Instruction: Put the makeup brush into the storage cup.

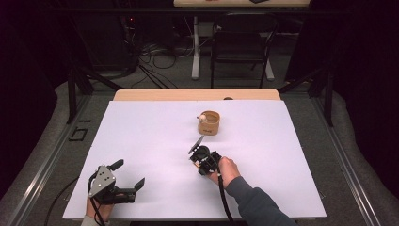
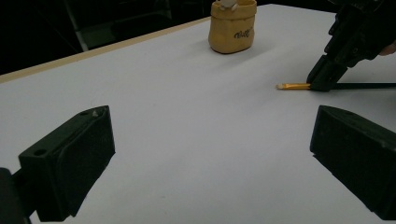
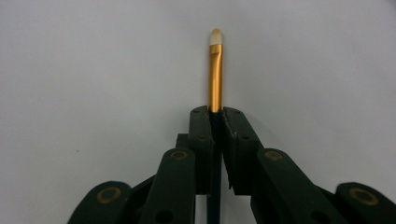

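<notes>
My right gripper (image 3: 215, 112) is shut on a thin brush (image 3: 215, 70) with a gold ferrule and a pale tip, which sticks out ahead of the jaws. The brush's black handle runs back under the jaws. In the left gripper view the brush (image 2: 294, 86) lies low over the white sheet, pinched by the right gripper (image 2: 321, 84). In the high view the right gripper (image 1: 195, 155) sits mid-table, just in front of a tan pouch (image 1: 210, 123). My left gripper (image 1: 129, 173) rests open at the near left, with nothing between its jaws (image 2: 210, 154).
The tan pouch (image 2: 232, 28) stands upright with a small pale round thing (image 1: 202, 117) at its rim. A white sheet (image 1: 141, 136) covers the table. A chair and cables stand on the dark floor beyond the far edge.
</notes>
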`<action>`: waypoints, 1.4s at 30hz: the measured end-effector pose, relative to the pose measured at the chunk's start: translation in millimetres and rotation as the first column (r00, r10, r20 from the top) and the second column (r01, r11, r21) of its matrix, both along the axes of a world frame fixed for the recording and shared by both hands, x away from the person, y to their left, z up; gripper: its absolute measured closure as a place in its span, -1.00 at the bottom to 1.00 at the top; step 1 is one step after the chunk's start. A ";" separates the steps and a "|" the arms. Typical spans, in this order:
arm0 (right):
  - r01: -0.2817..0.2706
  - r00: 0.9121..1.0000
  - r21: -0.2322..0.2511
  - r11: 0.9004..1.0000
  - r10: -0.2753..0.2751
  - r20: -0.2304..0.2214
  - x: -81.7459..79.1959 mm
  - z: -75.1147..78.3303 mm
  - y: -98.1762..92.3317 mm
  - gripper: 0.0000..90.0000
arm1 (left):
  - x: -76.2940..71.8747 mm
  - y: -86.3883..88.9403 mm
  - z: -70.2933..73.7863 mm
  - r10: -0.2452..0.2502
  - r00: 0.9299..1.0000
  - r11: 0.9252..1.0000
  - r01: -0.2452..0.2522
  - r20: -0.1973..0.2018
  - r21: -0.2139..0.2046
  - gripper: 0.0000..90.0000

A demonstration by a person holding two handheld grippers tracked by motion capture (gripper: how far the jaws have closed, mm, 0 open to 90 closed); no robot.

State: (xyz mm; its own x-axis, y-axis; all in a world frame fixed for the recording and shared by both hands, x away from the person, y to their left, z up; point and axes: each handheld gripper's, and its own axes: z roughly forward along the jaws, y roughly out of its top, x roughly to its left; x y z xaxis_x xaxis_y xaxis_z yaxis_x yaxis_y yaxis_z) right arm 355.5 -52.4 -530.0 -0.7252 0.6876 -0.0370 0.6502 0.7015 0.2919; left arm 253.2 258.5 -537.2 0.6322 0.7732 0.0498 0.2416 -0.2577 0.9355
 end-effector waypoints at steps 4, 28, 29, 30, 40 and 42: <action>0.002 1.000 0.022 1.000 -0.002 0.022 -1.1 -1.7 -0.4 0.86 | 0.1 0.4 0.1 0.001 1.000 1.000 -0.001 0.001 0.001 -1.00; 0.000 0.997 0.130 0.992 -0.010 0.074 -4.0 28.6 -20.3 0.87 | 0.8 0.6 -0.4 0.008 1.000 1.000 -0.008 -0.001 0.001 -1.00; 0.000 0.996 0.142 0.990 -0.013 0.086 -4.2 29.2 -21.1 0.87 | 0.8 0.6 -0.4 0.008 1.000 1.000 -0.008 -0.001 0.001 -1.00; 0.003 0.996 0.145 0.989 -0.016 0.089 -4.6 30.9 -22.0 0.87 | 0.9 0.7 -0.3 0.007 1.000 1.000 -0.007 0.000 0.003 -1.00; -0.005 0.989 0.216 0.976 -0.026 0.144 -7.1 47.1 -32.7 0.87 | 1.1 0.6 -0.4 0.006 1.000 1.000 -0.006 -0.002 0.002 -1.00; -0.002 0.986 0.233 0.972 -0.038 0.165 -8.2 49.0 -34.6 0.87 | 1.2 0.7 -0.5 0.006 1.000 1.000 -0.006 -0.002 0.002 -1.00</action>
State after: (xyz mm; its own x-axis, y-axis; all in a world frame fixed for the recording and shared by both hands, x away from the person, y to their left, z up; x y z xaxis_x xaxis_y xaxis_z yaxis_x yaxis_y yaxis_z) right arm 347.3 -87.0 -481.1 -0.7097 0.7045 0.0051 0.5899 0.5903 0.5509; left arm 254.4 259.1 -537.7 0.6280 0.7766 0.0498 0.2450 -0.2580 0.9346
